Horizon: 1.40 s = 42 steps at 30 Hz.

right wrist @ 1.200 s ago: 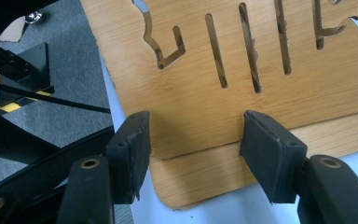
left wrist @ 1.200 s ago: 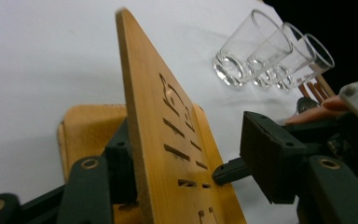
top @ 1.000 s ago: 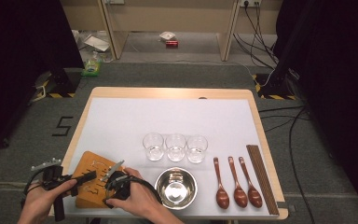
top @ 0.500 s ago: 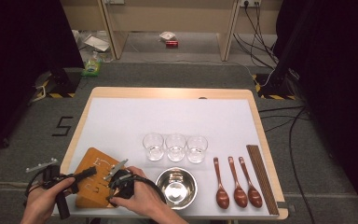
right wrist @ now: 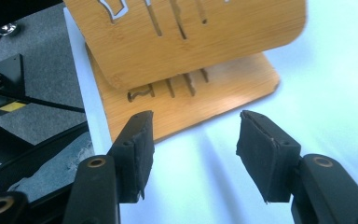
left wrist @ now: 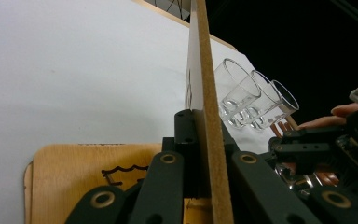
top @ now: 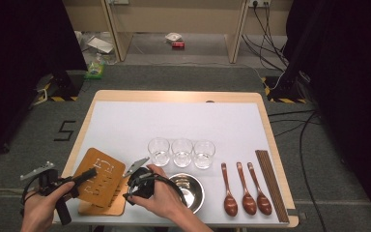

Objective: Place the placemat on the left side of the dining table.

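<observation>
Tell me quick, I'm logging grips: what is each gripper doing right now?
Left gripper: jaws have just closed, shut on the upper wooden board, lifting it off the lower wooden board.
Right gripper: open, holding nothing.

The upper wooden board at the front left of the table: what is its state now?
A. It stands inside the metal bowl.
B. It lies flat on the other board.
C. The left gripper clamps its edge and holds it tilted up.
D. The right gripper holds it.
C: the left gripper is shut on the upper wooden board, tilted above the lower board; the right gripper is open, holding nothing.
</observation>
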### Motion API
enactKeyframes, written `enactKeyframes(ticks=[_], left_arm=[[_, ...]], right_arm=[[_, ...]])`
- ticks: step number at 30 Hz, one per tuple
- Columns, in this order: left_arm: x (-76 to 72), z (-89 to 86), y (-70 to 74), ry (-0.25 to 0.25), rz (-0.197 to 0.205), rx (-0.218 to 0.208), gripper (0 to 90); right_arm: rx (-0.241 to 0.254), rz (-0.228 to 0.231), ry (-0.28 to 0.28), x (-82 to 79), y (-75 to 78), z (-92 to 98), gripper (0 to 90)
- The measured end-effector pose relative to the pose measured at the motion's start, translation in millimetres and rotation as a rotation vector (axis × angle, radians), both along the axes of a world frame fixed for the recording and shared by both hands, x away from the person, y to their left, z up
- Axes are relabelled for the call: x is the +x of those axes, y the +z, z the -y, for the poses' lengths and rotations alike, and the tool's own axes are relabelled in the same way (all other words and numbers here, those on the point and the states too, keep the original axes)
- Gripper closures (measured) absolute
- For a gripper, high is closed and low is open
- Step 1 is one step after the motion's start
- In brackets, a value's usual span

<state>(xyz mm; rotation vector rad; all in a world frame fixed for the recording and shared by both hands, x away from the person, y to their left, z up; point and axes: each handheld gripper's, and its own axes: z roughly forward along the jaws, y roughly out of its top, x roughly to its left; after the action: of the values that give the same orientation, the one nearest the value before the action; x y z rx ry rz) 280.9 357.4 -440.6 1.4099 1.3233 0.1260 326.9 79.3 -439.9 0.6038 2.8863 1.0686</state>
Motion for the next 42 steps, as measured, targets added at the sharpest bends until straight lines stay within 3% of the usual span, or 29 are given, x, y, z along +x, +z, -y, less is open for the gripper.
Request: enactKeyframes(ticks=[8,18,21,24,28,31,42], left_arm=[[-0.9,4.8,6.2,0.007,0.032,0.028,85.9],[1.5,7.1,9.4,0.048,0.046,0.066,85.9],[3.3,9.2,11.8,0.054,0.056,0.075,85.9],[6.0,11.6,14.6,0.055,0.069,0.086,85.9],[9.9,15.4,16.9,0.069,0.083,0.103,85.9],[13.5,17.3,17.4,0.074,0.093,0.109,85.9],[27.2,17.0,18.5,0.088,0.102,0.123,85.9]], right_arm=[[0.009,0.027,-0.021,4.3,10.2,12.2,45.9],[0.019,0.029,-0.073,11.4,13.7,35.0,46.1],[0.021,0.010,-0.101,10.7,14.3,42.5,46.2],[0.022,0.025,-0.104,11.7,15.1,53.2,46.3],[0.028,0.001,-0.146,10.2,17.5,64.3,46.3],[0.036,0.009,-0.153,11.9,16.8,72.3,46.3],[0.079,0.008,-0.193,10.6,17.2,91.3,46.6]])
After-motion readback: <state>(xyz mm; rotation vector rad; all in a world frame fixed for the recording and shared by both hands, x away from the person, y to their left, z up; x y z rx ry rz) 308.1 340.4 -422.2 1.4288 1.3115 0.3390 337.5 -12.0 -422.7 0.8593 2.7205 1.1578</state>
